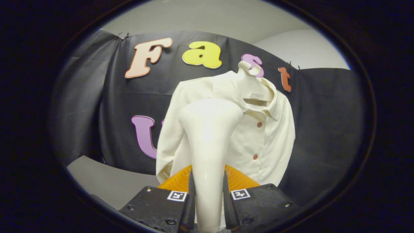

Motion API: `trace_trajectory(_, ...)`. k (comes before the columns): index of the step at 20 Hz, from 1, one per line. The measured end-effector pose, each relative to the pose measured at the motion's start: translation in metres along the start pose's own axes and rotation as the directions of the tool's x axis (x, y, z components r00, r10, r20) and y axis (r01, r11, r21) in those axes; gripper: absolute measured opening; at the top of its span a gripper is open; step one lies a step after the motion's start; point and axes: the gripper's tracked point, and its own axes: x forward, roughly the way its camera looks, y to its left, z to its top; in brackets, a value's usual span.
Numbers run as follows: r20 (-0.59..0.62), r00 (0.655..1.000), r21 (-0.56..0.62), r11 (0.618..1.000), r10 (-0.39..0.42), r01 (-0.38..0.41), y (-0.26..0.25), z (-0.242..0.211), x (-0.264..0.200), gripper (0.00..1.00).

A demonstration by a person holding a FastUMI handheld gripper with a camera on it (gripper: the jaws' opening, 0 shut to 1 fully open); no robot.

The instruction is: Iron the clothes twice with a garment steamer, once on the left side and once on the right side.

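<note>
Jaws (208,200) clamped on the garment steamer's (208,139) cream handle, which rises between them.
Its wide head fans out just ahead, facing the cream shirt (265,136) hanging on a hanger (249,69) beyond; the collar label is too small to read.

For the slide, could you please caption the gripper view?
Tongs shut on the garment steamer, its head raised before the cream shirt on its hanger.
</note>
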Motion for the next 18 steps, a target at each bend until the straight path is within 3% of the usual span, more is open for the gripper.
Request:
trace_trajectory(11,0.023,0.995,0.191,0.977,0.097,-0.1,-0.007,-0.066,0.017,0.35)
trace_trajectory(18,0.006,0.993,0.166,0.979,0.117,-0.116,0.007,-0.113,0.011,0.36)
